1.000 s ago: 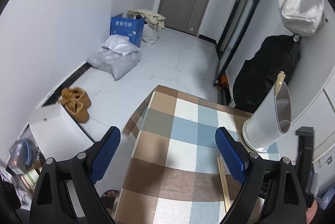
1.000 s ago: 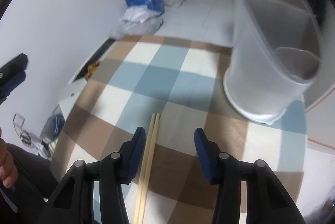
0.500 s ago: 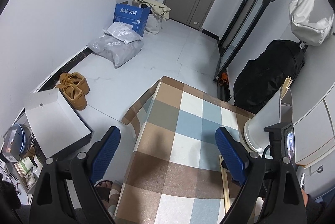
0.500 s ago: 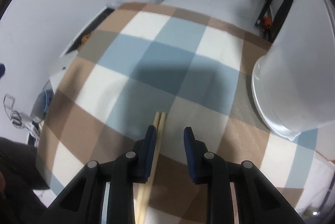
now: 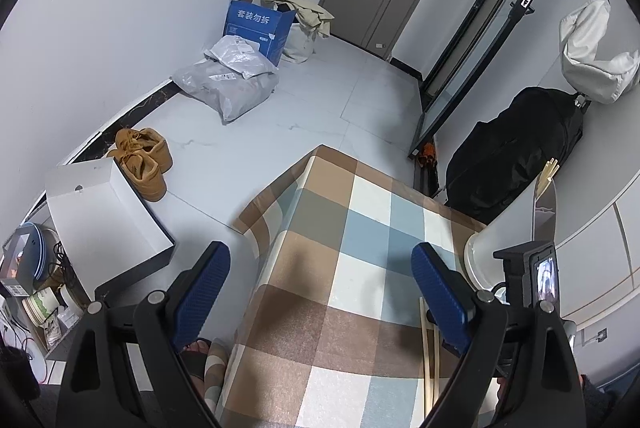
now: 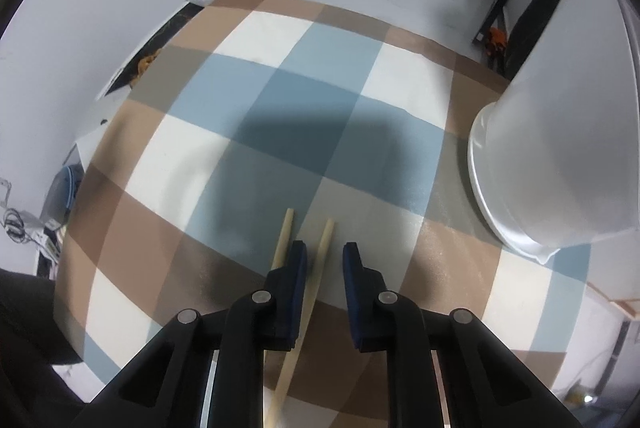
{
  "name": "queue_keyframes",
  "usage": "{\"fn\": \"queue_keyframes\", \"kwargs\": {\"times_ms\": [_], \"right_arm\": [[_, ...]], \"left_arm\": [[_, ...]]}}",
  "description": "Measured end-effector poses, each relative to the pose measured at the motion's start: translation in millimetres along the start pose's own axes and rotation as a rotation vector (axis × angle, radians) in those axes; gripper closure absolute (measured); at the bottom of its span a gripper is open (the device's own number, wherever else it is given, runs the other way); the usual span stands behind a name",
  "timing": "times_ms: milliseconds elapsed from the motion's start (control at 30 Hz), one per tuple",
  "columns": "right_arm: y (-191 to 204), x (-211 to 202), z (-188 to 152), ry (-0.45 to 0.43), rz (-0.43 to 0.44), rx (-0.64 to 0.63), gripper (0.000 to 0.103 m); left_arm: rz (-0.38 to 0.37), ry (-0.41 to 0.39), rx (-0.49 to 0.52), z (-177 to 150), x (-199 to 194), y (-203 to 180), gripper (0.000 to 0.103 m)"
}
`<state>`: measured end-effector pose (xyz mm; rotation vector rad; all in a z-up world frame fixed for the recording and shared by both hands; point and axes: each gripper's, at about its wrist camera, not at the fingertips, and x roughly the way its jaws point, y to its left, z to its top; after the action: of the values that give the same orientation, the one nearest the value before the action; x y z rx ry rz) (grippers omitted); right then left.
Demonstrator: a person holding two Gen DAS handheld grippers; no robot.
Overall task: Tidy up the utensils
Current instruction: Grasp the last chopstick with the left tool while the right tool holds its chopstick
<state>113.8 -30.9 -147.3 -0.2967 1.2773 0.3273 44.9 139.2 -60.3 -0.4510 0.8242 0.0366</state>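
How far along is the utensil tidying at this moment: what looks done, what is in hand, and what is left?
Done: chopsticks already stand in the white holder. In hand: the right hand-held gripper has just been closing; one chopstick lies between its jaws with a visible gap, the other chopstick lies outside. Left: grip, lift and put both away. The left hand-held gripper is open and empty.

Your right gripper [image 6: 323, 255] covers the near lengths of both chopsticks [image 6: 325, 240], so you cannot tell whether its pads actually press on the one between them. The holder [image 6: 560, 156] runs off the right edge of the right wrist view, its top out of sight. In the left wrist view, the left gripper's right finger [image 5: 440, 292] hides part of the chopsticks, and the bowls [image 5: 40, 308] at the lower left are too small to make out.
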Motion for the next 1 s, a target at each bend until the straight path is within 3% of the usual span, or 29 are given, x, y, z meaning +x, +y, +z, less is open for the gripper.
{"fn": "queue_keyframes", "kwargs": {"times_ms": [200, 333, 400, 667, 833, 1000], "right_arm": [[3, 4, 9, -0.009, 0.008, 0.039, 0.085], [0, 5, 12, -0.032, 0.036, 0.071, 0.099], [-6, 1, 8, -0.042, 0.053, 0.09, 0.099], [-58, -57, -22, -0.247, 0.188, 0.301, 0.1], [-96, -84, -55, -0.375, 0.311, 0.44, 0.1], [-134, -91, -82, -0.443, 0.357, 0.516, 0.1]], "left_arm": [[0.007, 0.003, -0.007, 1, 1, 3, 0.014], [0.012, 0.002, -0.006, 2, 0, 2, 0.014], [0.024, -0.001, 0.009, 1, 1, -1, 0.014], [0.032, 0.071, 0.056, -11, 18, -16, 0.014], [0.004, 0.161, 0.114, -23, 34, -42, 0.014], [-0.005, 0.261, 0.182, -40, 51, -68, 0.014]]}}
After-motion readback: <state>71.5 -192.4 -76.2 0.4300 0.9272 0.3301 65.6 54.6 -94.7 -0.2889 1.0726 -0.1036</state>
